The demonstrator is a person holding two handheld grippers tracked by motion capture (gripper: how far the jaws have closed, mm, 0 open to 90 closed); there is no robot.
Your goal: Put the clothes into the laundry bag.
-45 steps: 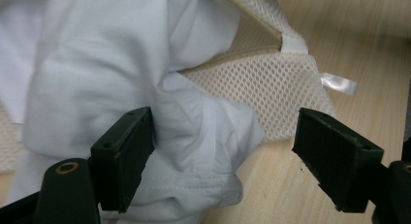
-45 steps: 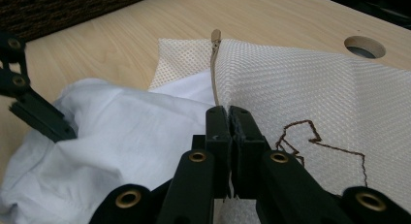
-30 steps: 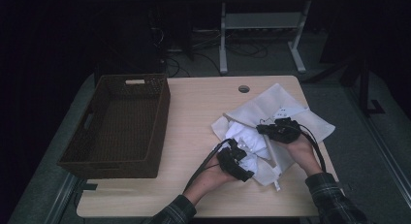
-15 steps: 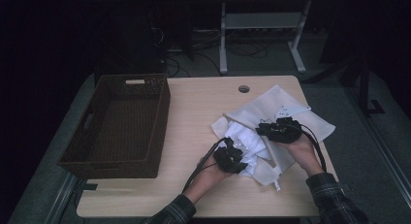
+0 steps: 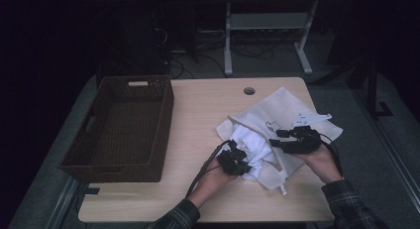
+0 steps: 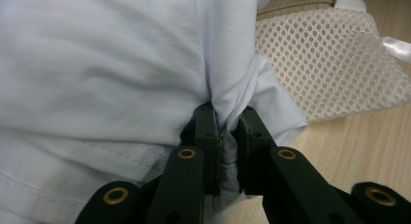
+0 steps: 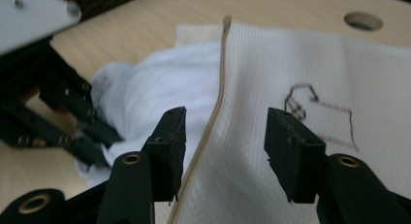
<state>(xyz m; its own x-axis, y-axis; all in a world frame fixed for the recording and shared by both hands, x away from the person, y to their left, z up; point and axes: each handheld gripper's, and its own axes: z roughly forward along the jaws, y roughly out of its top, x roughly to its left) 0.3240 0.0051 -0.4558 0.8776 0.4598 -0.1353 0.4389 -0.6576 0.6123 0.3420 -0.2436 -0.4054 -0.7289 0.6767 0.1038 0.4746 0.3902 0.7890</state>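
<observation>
We're over the wooden table [image 5: 208, 115], and the white garment [image 5: 250, 144] lies bunched at the mouth of the mesh laundry bag [image 5: 282, 110], which is spread flat on the right half of the tabletop. Our left gripper [image 5: 241, 162] sits at the near edge of that bunch, and its jaws have just been closing: in the left gripper view we see them pinched tight on a fold of the white garment [image 6: 121, 64], cloth squeezed up between the pads, with the bag's netting [image 6: 329, 64] just beyond on the right. Our right gripper [image 5: 282, 142] lies on top of the bag, near its opening, pointing toward the left one. Its jaws have just been opening; in the right gripper view [image 7: 223, 136] they stand apart with the bag's tan edge band [image 7: 213, 112] running up between them, the pads not pressing on it. The garment [image 7: 155, 93] shows left of that band, the left gripper [image 7: 92, 136] biting into it. The dark wicker basket [image 5: 163, 100] stands well apart on the left side of the table.
</observation>
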